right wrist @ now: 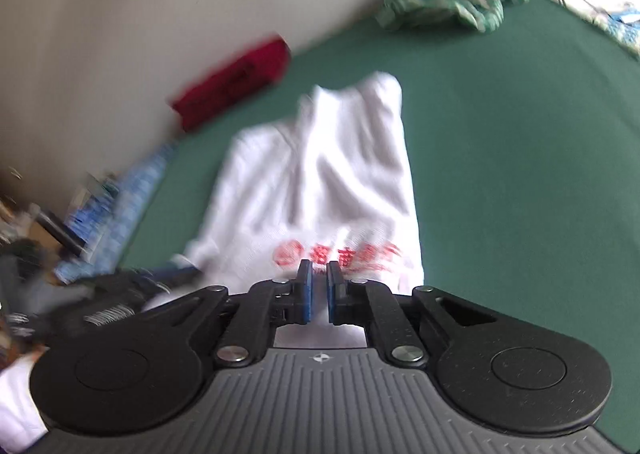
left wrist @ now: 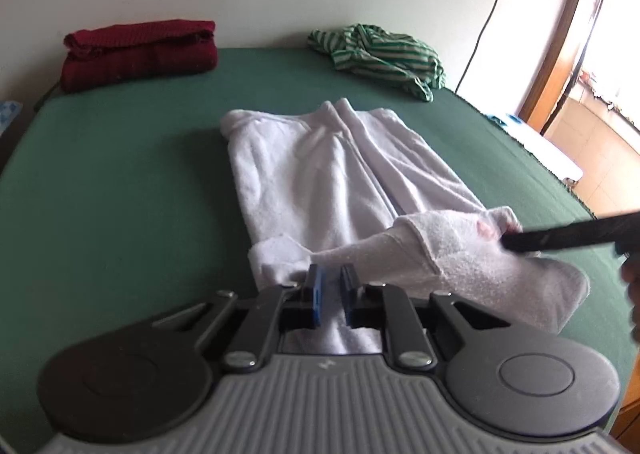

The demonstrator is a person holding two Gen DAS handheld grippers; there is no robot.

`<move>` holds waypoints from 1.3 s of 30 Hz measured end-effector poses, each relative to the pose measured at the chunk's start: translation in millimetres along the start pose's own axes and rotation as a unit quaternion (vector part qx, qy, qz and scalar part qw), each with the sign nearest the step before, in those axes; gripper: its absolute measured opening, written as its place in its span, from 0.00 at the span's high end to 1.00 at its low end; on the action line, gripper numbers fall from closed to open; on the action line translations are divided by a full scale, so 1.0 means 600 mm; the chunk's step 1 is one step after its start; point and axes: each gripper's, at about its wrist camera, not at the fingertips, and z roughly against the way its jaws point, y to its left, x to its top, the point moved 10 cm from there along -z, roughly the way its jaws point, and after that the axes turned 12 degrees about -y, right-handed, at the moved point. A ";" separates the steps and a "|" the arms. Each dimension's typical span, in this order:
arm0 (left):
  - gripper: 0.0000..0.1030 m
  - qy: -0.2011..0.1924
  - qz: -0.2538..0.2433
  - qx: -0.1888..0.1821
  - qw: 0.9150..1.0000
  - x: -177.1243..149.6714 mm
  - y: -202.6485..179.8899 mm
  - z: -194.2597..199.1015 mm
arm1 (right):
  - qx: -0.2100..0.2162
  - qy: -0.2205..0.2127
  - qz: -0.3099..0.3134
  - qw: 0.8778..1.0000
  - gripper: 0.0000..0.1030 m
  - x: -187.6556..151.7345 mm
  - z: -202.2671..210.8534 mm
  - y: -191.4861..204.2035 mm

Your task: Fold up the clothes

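On green table [left wrist: 120,182]: white garment [left wrist: 320,170] lies lengthwise at centre, near hem lifted. Left gripper [left wrist: 331,286] has pads nearly closed on near-left hem; cloth passes between them. Right gripper [right wrist: 317,286] narrowly open, white cloth with red print between pads; firm pinch cannot be confirmed, view blurred. Folded red garment [left wrist: 140,54] far left, crumpled striped garment [left wrist: 380,54] far right, both well apart from white one.
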 end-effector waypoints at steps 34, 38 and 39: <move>0.92 0.030 0.043 -0.040 0.998 0.164 0.124 -0.258 | 0.171 0.158 0.002 0.972 0.95 0.223 -0.266 -0.068; 0.95 0.016 0.030 -0.037 0.999 0.170 0.117 -0.238 | 0.186 0.146 -0.008 0.972 0.97 0.234 -0.254 -0.064; 0.95 0.010 0.027 -0.038 0.999 0.176 0.113 -0.232 | 0.188 0.138 -0.009 0.972 0.97 0.240 -0.245 -0.061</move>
